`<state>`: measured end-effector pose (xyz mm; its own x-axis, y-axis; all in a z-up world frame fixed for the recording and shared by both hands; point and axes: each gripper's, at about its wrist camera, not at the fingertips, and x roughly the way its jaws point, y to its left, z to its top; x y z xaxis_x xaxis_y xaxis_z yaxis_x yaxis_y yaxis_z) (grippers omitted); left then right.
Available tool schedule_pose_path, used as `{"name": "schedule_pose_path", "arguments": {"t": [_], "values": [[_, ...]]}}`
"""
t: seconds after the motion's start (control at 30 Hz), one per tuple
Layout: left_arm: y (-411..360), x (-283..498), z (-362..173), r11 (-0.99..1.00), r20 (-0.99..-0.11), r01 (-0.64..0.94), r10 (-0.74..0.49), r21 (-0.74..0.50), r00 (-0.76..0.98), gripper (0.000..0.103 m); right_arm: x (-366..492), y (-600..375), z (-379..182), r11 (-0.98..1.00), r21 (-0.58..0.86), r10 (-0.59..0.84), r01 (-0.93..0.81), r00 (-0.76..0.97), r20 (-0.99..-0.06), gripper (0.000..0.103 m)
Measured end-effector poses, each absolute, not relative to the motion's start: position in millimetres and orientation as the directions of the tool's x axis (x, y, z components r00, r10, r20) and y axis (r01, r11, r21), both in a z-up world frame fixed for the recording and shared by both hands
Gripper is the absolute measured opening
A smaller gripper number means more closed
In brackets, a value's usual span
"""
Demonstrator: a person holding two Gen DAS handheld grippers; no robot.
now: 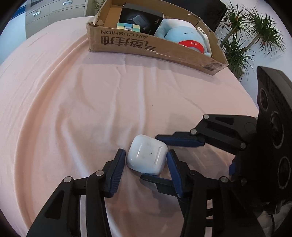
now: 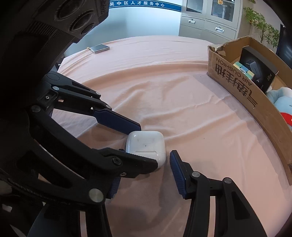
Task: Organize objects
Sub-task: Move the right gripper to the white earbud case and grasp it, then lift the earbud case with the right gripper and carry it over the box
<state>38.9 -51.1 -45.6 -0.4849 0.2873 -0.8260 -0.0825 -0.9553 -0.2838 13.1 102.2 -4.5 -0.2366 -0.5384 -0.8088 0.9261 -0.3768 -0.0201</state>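
Lying flat on the wrinkled pink tablecloth [image 1: 73, 102], the small white plastic earbud case [image 1: 147, 157] is between the fingers of both grippers. The left gripper [image 1: 146, 160], black with dark blue ribbed pads, has its jaws apart, one on each side of the case; the left pad seems to touch the case edge or is just beside it, and the right pad is just beside the other edge. I cannot tell for sure if they press on it.

The right gripper [image 1: 160, 156] comes in from the right side in the left wrist view. Its jaws are also spread, one finger at the far side of the case and one at the near side, crossing the left gripper's fingers. In the right wrist view the case [image 2: 146, 145] sits a little ahead of this gripper's own pads, and the left gripper's fingers reach to it from the left side.

Well apart from the case, at the far side of the table, stands an open brown cardboard box [image 1: 127, 43] with printed letters. Inside it are a pastel puzzle cube [image 1: 127, 27], a black charger carton [image 1: 142, 17] and a light blue plush toy [image 1: 180, 31]. A silver phone [image 2: 99, 48] lies on the far table edge in the right wrist view.
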Motion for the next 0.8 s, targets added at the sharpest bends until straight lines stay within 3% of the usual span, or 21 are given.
{"name": "schedule_pose_path", "arguments": {"t": [0.5, 0.8], "values": [[-40, 32, -43, -0.963, -0.836, -0.045, 0.254, -0.266, -0.487, 0.045, 9, 108, -4, -0.394, 0.010, -0.556, 0.919, -0.230, -0.799, 0.042], [-24, 8, -13, -0.961, -0.808, -0.099, 0.270, -0.257, -0.523, 0.045, -14, 131, 21, -0.454, 0.051, -0.600, 0.889, -0.263, -0.756, 0.042]]}}
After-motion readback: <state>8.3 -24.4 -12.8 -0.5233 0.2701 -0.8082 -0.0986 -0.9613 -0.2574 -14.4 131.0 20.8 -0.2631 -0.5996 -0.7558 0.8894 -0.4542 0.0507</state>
